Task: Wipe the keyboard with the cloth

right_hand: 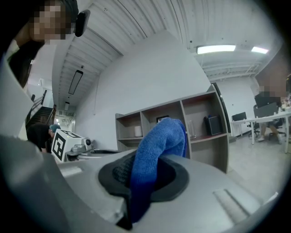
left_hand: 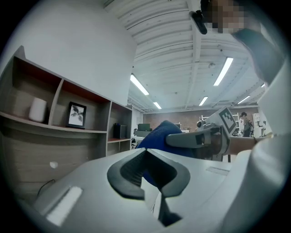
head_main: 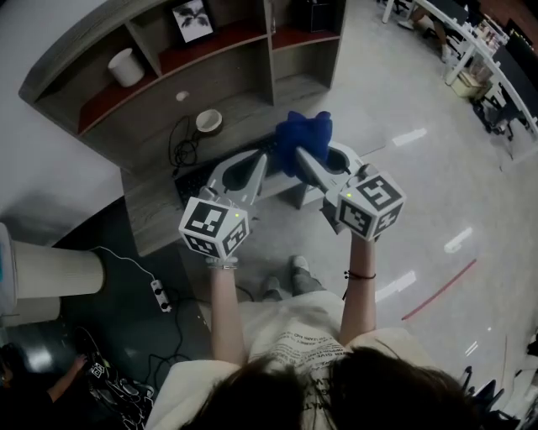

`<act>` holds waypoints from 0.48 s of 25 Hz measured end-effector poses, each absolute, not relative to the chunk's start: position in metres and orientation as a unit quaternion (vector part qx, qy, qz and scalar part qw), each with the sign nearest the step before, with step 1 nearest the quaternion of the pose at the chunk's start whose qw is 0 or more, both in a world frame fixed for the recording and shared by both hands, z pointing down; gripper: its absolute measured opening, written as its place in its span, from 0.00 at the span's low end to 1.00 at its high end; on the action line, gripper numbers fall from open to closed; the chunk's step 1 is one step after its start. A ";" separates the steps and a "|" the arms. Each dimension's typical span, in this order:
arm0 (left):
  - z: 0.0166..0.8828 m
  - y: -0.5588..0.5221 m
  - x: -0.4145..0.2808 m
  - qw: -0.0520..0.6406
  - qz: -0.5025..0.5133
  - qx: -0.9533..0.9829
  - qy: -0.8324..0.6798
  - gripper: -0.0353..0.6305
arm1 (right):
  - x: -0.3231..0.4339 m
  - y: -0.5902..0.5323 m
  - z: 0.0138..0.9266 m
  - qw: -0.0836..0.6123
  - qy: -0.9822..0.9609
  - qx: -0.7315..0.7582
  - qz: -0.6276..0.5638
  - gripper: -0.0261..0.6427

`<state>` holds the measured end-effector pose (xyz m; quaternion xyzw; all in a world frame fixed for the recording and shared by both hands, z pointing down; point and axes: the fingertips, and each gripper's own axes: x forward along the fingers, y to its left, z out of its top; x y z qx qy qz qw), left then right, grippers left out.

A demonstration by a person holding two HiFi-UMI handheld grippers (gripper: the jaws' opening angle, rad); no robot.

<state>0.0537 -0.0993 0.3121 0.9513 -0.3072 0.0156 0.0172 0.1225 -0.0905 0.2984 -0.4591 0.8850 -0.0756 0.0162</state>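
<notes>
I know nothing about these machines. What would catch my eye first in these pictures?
The bright blue cloth stands out first, pinched in the right tool and held up above the wooden desk. Next come the black-and-white marker cubes at the back of both tools, just beyond the person's raised forearms. The left tool beside the cloth is shut and holds nothing.

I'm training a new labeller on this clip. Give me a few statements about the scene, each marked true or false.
1. The blue cloth is clamped in the right tool. True.
2. The cloth lies flat on the keyboard. False: the right tool holds it up in the air.
3. A framed picture stands in the shelf unit. True.
4. The cup on the shelf is red. False: it is white.
</notes>
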 end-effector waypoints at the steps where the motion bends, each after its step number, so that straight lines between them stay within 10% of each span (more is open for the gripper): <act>1: 0.312 -0.103 0.057 0.018 0.015 0.950 -0.310 0.06 | 0.126 -0.095 0.299 0.016 0.886 -0.456 -0.077 0.13; 12: 0.307 -0.138 0.097 0.014 0.008 0.938 -0.346 0.06 | 0.164 -0.136 0.294 0.005 0.907 -0.416 -0.072 0.13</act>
